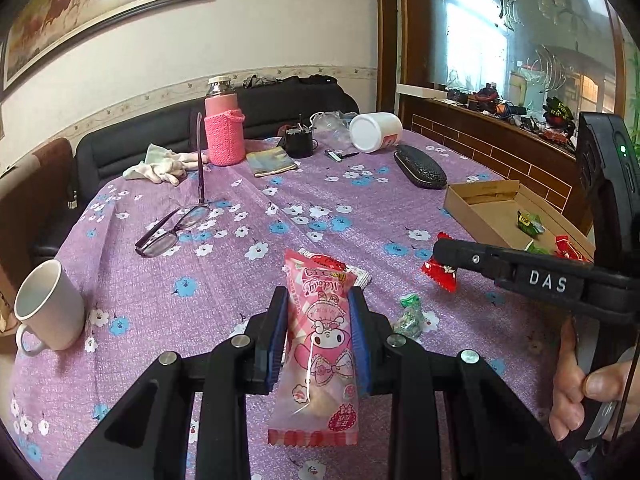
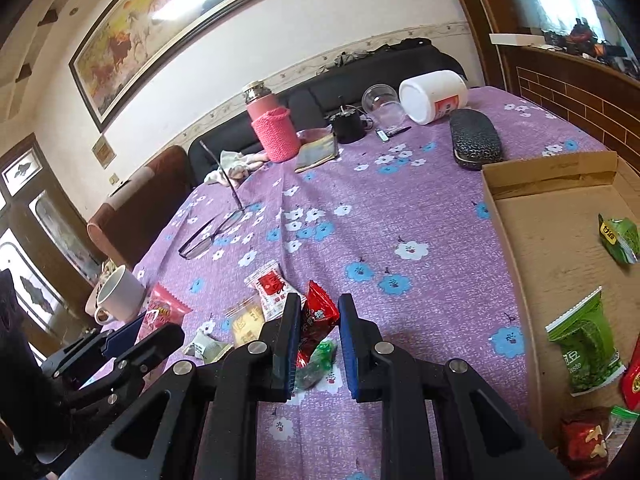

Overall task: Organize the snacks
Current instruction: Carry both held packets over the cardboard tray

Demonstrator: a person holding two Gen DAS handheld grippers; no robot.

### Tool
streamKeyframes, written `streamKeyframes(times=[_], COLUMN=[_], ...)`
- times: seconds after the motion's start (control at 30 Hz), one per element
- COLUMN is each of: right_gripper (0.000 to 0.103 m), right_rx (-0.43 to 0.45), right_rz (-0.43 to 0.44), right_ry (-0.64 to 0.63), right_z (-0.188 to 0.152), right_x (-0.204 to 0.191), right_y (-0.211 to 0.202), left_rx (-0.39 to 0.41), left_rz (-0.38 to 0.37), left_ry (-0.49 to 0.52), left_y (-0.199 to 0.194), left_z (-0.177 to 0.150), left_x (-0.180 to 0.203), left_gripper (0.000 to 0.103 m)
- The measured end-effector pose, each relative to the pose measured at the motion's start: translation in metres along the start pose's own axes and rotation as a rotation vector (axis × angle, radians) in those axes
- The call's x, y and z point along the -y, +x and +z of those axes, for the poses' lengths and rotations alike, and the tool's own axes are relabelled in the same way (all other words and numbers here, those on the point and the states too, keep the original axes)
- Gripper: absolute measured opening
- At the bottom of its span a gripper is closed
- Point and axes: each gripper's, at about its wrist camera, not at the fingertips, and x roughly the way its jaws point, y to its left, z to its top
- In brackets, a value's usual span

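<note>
The left gripper (image 1: 319, 334) is pinching a pink snack packet (image 1: 316, 344) between its fingers above the table (image 1: 256, 216); the right gripper (image 2: 319, 344) is clamped on a red candy wrapper (image 2: 318, 314). Carrying both over the cardboard box (image 2: 532, 200) wall before releasing seems best

On my feed I saw a white mug (image 1: 50, 306) at the flowered tablecloth's (image 1: 248, 200) near edge, folded-open glasses (image 1: 172, 228) beyond it, a pink knit-sleeved flask (image 1: 223, 124) standing upright, a white jar (image 1: 376, 131) on its side, and a dark glasses case (image 1: 420, 166).
</note>
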Motion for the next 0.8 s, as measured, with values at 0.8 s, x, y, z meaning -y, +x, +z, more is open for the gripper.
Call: streamKeyframes(times=[0.8], right_gripper=[0.02], right_rx=[0.167], right_rz=[-0.075], right_ry=[0.11], right_z=[0.03], right_x=[0.04], right_y=[-0.043], left_rx=[-0.002], left_rz=[0.016], left_ry=[0.011], left_y=[0.004], left_z=[0.002], left_x=[0.01], left_gripper=[0.028])
